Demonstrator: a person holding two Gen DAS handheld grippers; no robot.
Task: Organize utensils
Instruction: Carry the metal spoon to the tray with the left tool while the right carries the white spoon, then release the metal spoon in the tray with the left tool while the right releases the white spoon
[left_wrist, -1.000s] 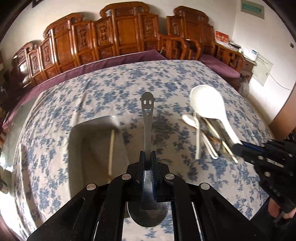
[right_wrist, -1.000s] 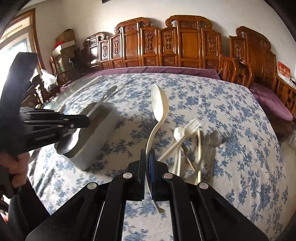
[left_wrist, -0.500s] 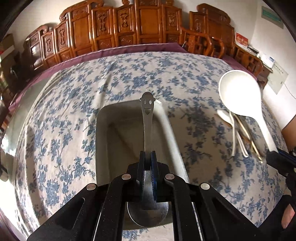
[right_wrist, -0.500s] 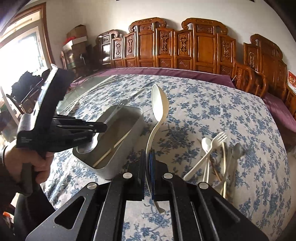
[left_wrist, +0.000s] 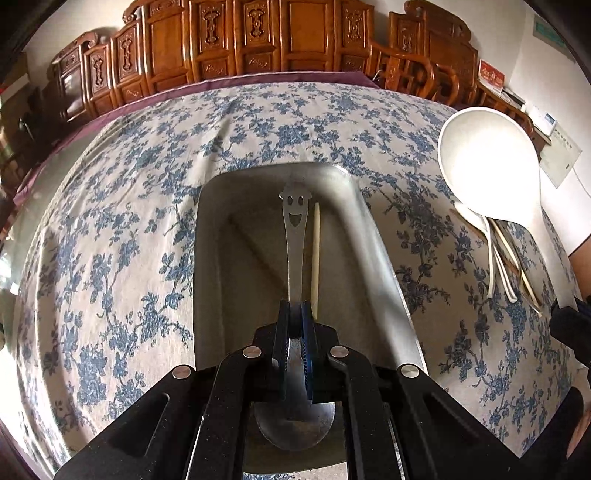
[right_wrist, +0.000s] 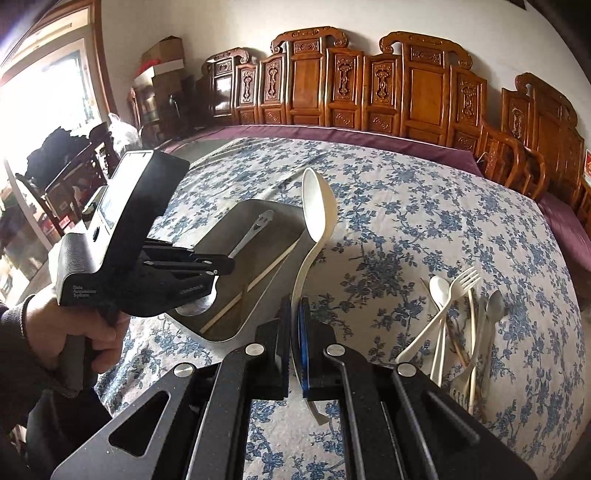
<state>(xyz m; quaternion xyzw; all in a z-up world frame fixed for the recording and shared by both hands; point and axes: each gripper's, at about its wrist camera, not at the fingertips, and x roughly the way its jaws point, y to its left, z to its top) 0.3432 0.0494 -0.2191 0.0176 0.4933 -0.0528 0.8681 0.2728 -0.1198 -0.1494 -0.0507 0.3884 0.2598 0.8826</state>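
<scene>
My left gripper is shut on a metal spoon with a smiley-face handle and holds it inside the metal tray, handle pointing away. A pale chopstick lies in the tray beside it. My right gripper is shut on the handle of a large white spoon, held upright just right of the tray. The left gripper and its spoon also show in the right wrist view. A pile of white and metal utensils lies on the cloth to the right.
The table has a blue floral cloth. Carved wooden chairs line its far side. The person's hand holds the left gripper at the table's left edge. The utensil pile also shows in the left wrist view.
My left gripper has moved forward and down, bringing the smiley spoon deeper into the tray. My right gripper with the white spoon has moved closer to the tray.
</scene>
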